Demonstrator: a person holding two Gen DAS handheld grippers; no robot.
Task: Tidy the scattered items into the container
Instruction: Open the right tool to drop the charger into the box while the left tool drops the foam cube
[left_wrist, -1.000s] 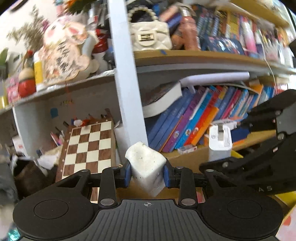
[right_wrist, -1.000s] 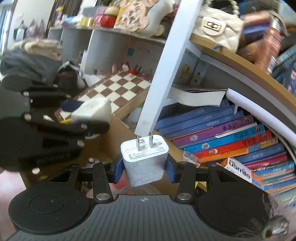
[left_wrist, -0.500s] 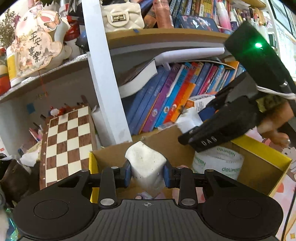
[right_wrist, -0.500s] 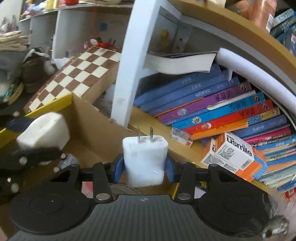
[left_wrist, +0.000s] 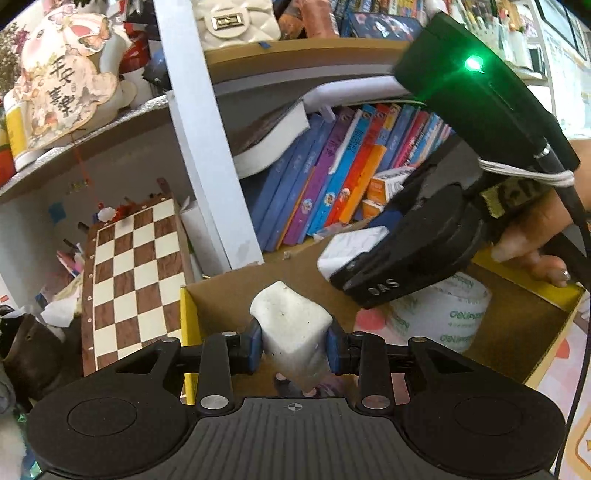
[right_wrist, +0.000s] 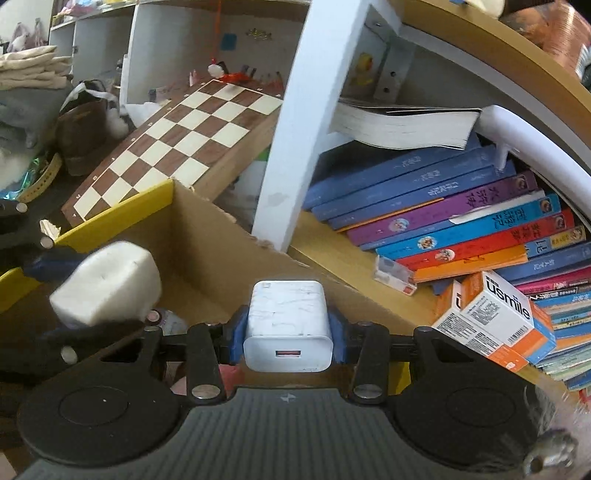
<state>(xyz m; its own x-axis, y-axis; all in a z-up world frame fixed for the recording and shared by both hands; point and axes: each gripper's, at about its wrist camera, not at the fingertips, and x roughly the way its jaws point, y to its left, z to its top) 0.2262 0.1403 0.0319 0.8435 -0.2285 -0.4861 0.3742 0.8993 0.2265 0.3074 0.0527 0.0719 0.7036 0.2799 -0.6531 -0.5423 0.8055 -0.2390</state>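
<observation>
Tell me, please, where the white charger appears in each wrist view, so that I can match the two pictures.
Left wrist view: the white charger sits right of centre, held in the right tongs above the cardboard box.
Right wrist view: bottom centre, clamped between the blue pads.
Shared landmark: the chessboard beside the box.

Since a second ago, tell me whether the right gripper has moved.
Yes. In the left wrist view the right gripper, shut on the white charger, has come down from in front of the books to above the cardboard box.
</observation>
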